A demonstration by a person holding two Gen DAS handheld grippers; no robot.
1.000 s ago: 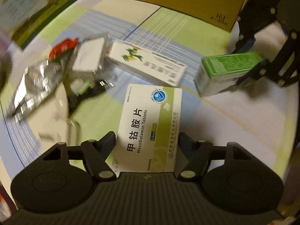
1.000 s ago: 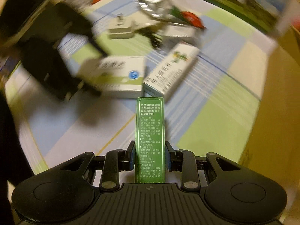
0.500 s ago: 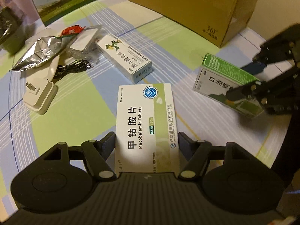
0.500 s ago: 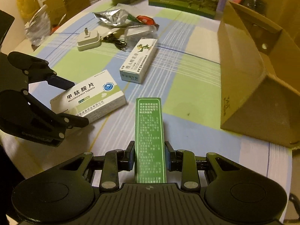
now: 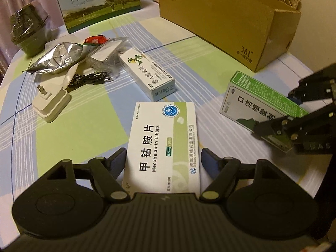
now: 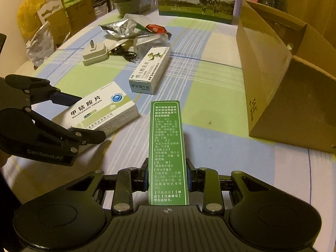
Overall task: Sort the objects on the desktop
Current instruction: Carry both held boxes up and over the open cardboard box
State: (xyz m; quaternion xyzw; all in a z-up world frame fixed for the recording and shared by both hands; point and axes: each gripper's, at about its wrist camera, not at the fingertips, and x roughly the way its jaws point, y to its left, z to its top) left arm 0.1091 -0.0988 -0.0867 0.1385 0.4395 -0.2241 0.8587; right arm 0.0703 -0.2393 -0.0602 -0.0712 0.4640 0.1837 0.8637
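My left gripper (image 5: 162, 157) is shut on a white and green Mecobalamin tablet box (image 5: 162, 147), held above the checked tablecloth (image 5: 88, 126). It shows from the side in the right wrist view (image 6: 98, 111). My right gripper (image 6: 167, 173) is shut on a tall green spray box (image 6: 167, 153), also seen at the right of the left wrist view (image 5: 262, 103). A long white ointment box (image 5: 147, 76) lies on the cloth ahead. An open cardboard box (image 5: 222, 19) stands at the back right.
A white plug charger (image 5: 51, 103), black cable (image 5: 90, 78), foil pouch (image 5: 56, 59), clear bag and red wrapper (image 5: 95, 40) lie at the left. A milk carton (image 5: 98, 0) and dark pot (image 5: 28, 31) stand at the back. The table edge runs close on the right.
Both grippers have risen and pulled back with their boxes still held. The views steadied after fast motion. More of the table and the cardboard box now show.
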